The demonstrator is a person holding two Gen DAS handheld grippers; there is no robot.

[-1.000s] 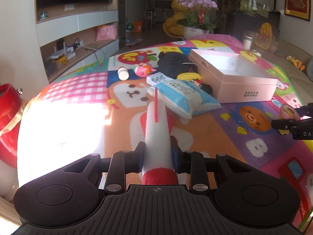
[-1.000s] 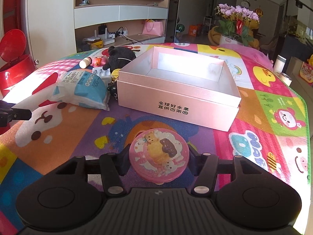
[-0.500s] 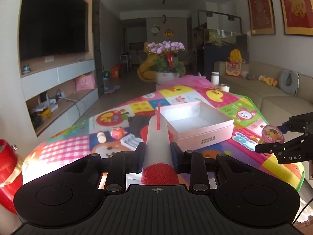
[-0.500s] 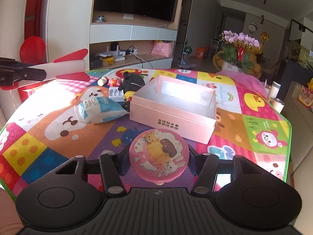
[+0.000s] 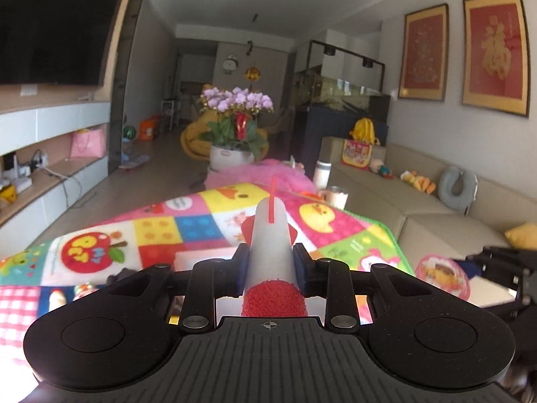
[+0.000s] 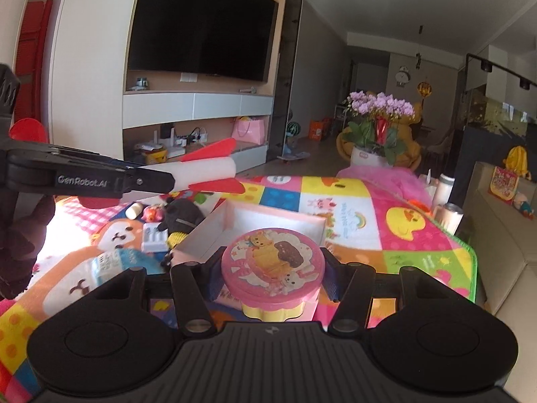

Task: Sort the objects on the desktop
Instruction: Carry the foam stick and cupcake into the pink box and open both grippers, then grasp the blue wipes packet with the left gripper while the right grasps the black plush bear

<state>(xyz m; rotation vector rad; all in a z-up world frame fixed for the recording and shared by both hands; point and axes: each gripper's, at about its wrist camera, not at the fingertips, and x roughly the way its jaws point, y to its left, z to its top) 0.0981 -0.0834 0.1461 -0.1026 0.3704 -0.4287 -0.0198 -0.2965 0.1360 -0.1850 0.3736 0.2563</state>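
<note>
My left gripper (image 5: pixel 270 263) is shut on a white foam rocket (image 5: pixel 270 235) with red fins, held high over the colourful play mat (image 5: pixel 188 231). In the right wrist view the same rocket (image 6: pixel 204 170) juts from the left gripper (image 6: pixel 157 181) above the mat's left side. My right gripper (image 6: pixel 272 268) is shut on a round pink tin (image 6: pixel 272 258) with a bear picture, held above the near wall of the open pink box (image 6: pixel 231 216). The tin (image 5: pixel 439 275) and the right gripper (image 5: pixel 496 268) also show at the right of the left wrist view.
Left of the box lie a black plush toy (image 6: pixel 183 216), a white blister pack (image 6: pixel 152 238), a blue wipes packet (image 6: pixel 114 262), a small white bottle (image 6: pixel 134 210) and a pink toy (image 6: pixel 151 215). Two cups (image 6: pixel 448 215) stand off the mat's far right edge. A sofa (image 5: pixel 436 208) runs along the right.
Both grippers have risen with their loads. The left one carried the rocket to the right, toward the box, and both views tilted up, showing more of the room.
</note>
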